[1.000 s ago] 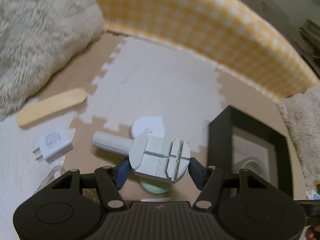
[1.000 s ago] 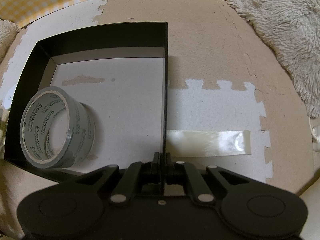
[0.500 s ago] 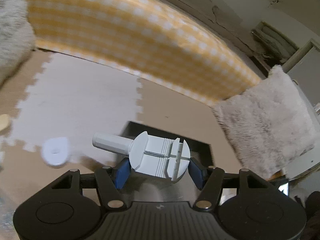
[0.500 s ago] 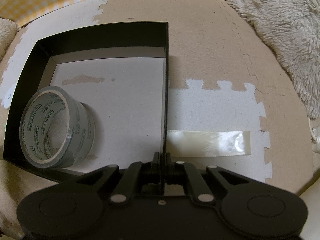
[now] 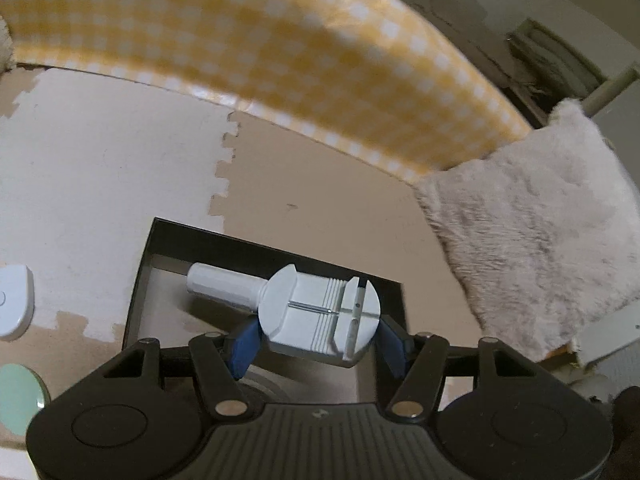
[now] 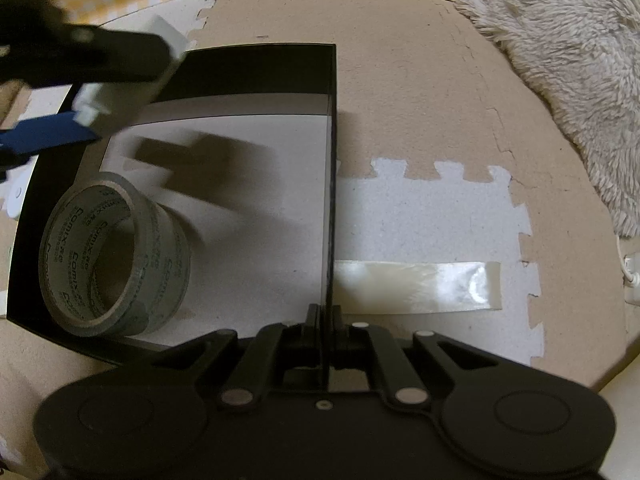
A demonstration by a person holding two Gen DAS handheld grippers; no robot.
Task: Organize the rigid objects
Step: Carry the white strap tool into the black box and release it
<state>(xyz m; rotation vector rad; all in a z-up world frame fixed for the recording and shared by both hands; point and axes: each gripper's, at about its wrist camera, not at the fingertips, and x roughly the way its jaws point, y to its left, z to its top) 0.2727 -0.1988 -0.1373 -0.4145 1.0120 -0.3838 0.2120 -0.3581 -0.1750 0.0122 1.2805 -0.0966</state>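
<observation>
Above the black box, the left tool pinched a white watch-link remover between its blue pads, handle pointing away from the box's right wall. Clamped on that right wall, the right tool stood pressed tight against the thin panel. Inside the box a roll of clear tape stood on edge near its left wall (a tape strip lay outside, on the floor mat).

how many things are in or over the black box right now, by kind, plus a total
tape roll, lying in the black box: 1
white watch-band tool, held over the box by the left gripper: 1
total: 2
</observation>
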